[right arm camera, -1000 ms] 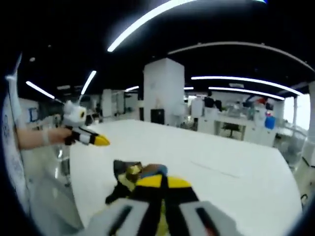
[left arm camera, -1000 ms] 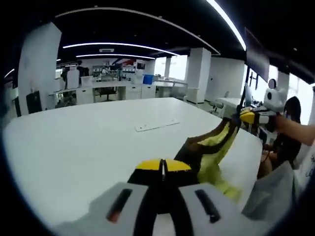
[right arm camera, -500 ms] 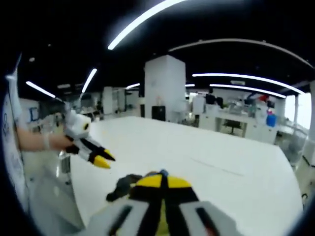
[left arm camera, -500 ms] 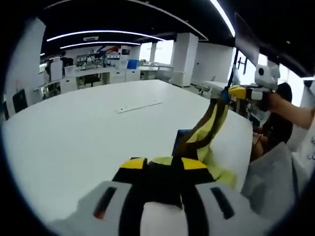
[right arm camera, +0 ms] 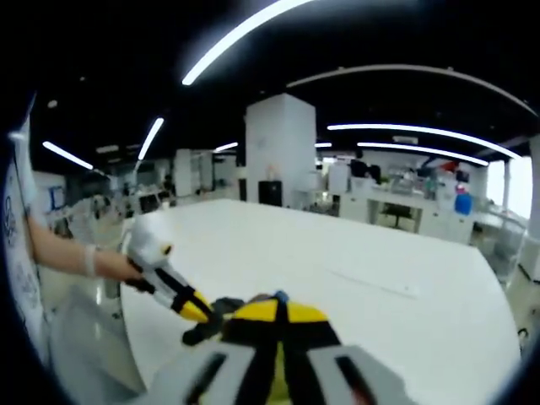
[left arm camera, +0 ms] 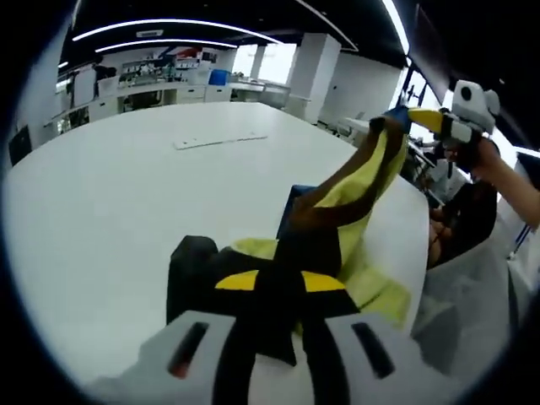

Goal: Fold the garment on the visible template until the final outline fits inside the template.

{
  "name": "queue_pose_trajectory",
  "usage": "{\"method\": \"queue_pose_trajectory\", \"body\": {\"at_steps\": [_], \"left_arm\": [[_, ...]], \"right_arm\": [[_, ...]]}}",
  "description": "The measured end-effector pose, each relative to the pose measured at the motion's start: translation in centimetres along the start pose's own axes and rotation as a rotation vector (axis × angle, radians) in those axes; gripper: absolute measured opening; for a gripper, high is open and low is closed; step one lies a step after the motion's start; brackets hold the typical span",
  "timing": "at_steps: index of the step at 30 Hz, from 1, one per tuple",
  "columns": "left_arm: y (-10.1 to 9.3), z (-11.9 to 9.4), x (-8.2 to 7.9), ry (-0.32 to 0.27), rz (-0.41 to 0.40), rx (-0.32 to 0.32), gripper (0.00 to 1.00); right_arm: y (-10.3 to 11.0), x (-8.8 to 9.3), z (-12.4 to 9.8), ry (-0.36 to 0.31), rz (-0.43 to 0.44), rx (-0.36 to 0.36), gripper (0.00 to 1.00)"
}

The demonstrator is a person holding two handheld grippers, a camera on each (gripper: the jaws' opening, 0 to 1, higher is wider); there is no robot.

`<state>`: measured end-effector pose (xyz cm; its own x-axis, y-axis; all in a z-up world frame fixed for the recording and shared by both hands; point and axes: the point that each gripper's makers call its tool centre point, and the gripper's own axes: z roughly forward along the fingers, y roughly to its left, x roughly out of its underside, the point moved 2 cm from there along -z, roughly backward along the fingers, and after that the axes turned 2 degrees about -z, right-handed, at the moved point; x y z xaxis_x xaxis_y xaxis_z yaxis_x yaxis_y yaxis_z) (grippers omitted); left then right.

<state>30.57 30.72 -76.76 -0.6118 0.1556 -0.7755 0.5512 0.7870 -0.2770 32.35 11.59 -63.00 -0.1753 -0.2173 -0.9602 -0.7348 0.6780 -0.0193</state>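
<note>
A yellow, brown and black garment [left arm camera: 354, 186] stretches from the near edge of the white table [left arm camera: 101, 186] up into the air. In the left gripper view my left gripper [left arm camera: 278, 283] sits low at the garment's dark bunched end, with black cloth pinched between its yellow tips. My right gripper [left arm camera: 424, 118] holds the other end raised at the upper right, shut on it. In the right gripper view my right gripper [right arm camera: 276, 310] is shut with a bit of cloth at its tips. There the left gripper [right arm camera: 198, 310] touches the dark cloth [right arm camera: 224, 310].
A thin pale flat strip [left arm camera: 221, 139] lies farther out on the table, also seen as a strip [right arm camera: 371, 283]. A person's hand [left arm camera: 485, 156] and forearm [right arm camera: 67, 257] hold the grippers. Office desks and white pillars stand behind the table.
My left gripper was shut and apart from the garment, then opened, came down to its dark end and closed in on the cloth. My right gripper keeps its end raised.
</note>
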Motion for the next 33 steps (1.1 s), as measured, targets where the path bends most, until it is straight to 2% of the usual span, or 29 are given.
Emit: {"method": "queue_pose_trajectory", "body": {"at_steps": [5,9,13,17,23,26,33], "left_arm": [[0.2,0.4,1.0,0.036,-0.017,0.005,0.11],[0.1,0.3,1.2,0.036,-0.059,0.014,0.0],[0.3,-0.1,1.2,0.02,-0.031,0.008,0.0],[0.6,-1.4,0.1,-0.025,-0.045,0.001,0.0],[1.0,-4.0,-2.5,-0.103,-0.016,-0.026,0.0],[1.8,-5.7,-4.8,-0.183,-0.022,-0.042,0.0],[2.4,-9.1,-9.0,-0.281,0.03,-0.086,0.0]], "right_arm": [[0.2,0.0,-0.1,-0.001,0.0,0.003,0.0],[0.1,0.2,-0.1,0.0,0.001,0.007,0.0],[0.0,0.3,-0.2,0.003,0.004,0.012,0.0],[-0.2,0.6,-0.6,0.006,0.01,0.019,0.0],[-0.6,0.8,-1.2,0.007,0.021,0.032,0.0],[-0.7,0.9,-1.4,0.004,0.031,0.036,0.0],[-0.7,0.4,-1.2,-0.001,0.023,0.032,0.0]]}}
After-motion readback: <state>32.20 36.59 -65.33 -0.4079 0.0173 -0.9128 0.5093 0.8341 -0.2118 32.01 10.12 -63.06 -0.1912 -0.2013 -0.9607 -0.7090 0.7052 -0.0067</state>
